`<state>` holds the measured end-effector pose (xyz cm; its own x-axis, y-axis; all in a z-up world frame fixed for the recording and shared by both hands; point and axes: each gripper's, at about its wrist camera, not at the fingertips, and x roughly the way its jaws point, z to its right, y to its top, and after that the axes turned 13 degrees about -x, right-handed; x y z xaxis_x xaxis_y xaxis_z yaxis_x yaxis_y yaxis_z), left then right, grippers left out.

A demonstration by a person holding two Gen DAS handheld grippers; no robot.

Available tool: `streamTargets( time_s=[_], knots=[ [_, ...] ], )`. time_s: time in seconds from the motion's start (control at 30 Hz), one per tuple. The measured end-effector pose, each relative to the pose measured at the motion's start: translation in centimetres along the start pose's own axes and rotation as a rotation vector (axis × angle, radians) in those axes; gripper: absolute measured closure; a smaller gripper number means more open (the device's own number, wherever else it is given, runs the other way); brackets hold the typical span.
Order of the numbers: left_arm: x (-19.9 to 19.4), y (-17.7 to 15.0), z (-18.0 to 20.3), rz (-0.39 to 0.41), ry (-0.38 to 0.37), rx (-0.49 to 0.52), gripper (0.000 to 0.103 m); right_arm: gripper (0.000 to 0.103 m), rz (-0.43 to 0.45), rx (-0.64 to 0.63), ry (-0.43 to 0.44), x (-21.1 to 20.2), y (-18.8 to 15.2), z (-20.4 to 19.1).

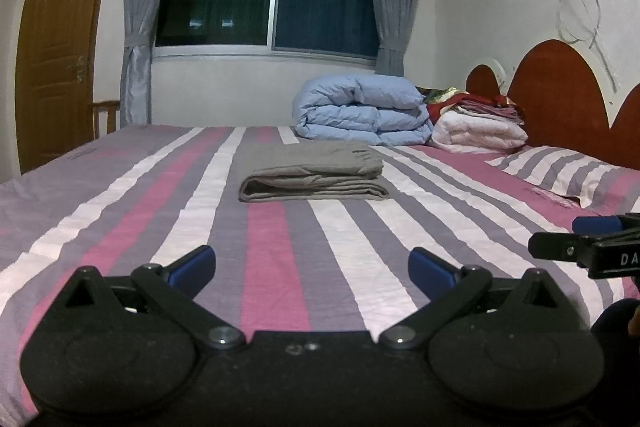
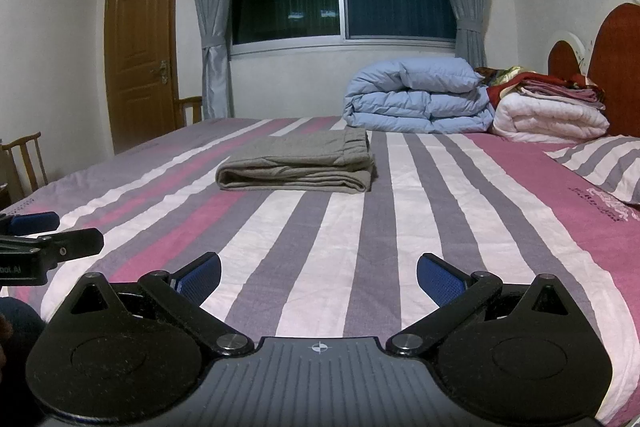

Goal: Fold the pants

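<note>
The grey pants (image 1: 312, 171) lie folded in a flat stack on the striped bed (image 1: 120, 211), well ahead of both grippers; they also show in the right wrist view (image 2: 298, 167). My left gripper (image 1: 312, 267) is open and empty, low over the sheet near the bed's front edge. My right gripper (image 2: 319, 273) is open and empty at about the same distance from the pants. Each gripper shows at the edge of the other's view: the right one (image 1: 588, 243) and the left one (image 2: 44, 239).
A folded blue duvet (image 2: 416, 99) and a white quilt with folded cloths (image 2: 548, 119) sit at the bed's far end by the red headboard (image 1: 560, 95). A striped pillow (image 2: 604, 163) lies at right. A wooden door (image 2: 140, 55) and chairs (image 2: 28, 159) stand left.
</note>
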<state>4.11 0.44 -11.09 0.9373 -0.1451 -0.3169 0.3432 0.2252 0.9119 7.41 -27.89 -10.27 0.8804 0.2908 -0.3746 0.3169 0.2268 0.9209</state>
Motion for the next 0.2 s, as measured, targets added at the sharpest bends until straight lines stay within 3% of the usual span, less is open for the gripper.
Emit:
streamTargets(
  time_s=[0.2],
  knots=[
    [0.23, 0.20, -0.26, -0.001, -0.008, 0.012, 0.006, 0.000, -0.001, -0.001, 0.001, 0.01, 0.00, 0.01]
  ],
)
